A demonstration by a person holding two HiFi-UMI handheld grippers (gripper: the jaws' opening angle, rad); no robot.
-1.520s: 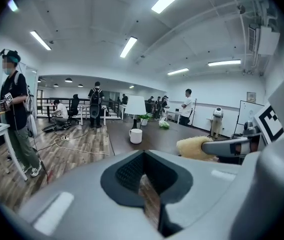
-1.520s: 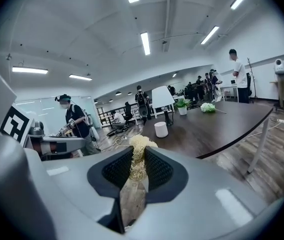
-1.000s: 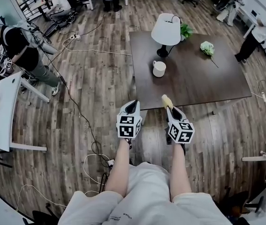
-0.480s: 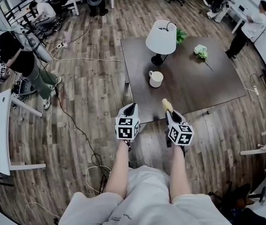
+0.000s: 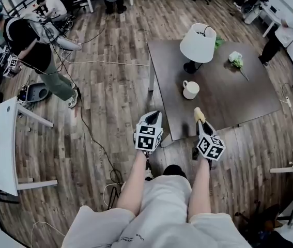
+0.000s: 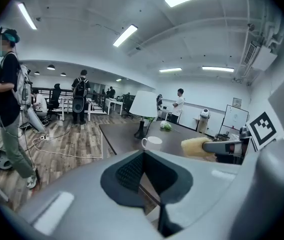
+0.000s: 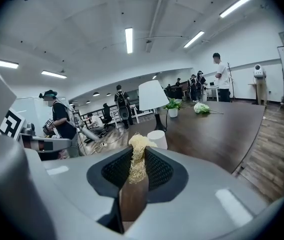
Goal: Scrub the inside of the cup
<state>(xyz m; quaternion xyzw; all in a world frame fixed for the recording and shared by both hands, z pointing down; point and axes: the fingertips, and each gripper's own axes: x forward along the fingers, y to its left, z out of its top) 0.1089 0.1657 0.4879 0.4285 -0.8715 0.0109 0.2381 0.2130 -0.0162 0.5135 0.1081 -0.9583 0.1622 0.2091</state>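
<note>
Left tongs (image 5: 153,117): pads pressed together, nothing between them. Right tongs (image 5: 201,123): pinching the brush (image 5: 198,113) by its wooden handle, bristles forward.

Cup (image 5: 190,89): upright on the worktop (image 5: 229,99), well apart from both tongs. It lies at about 11 o'clock from the right tongs and 1 o'clock from the left. Nothing holds it. Lamp (image 5: 198,43) stands near, at 12 o'clock from the cup.

Risks (judgement):
- The cup is unrestrained. If the brush pushes in before the left tongs steady it, it may slide or tip.
- The handle is flat and smooth, so the brush may swivel under a side load.
- A wide stroke could strike the lamp base.

Views:
- Right gripper view alone shows the handle seated between the pads. The head view shows only the yellow tip.
- Left gripper view alone confirms the closed, empty pads.
- Head view alone shows the cup's handle pointing to 10 o'clock, and both tongs by the worktop's near edge.
</note>
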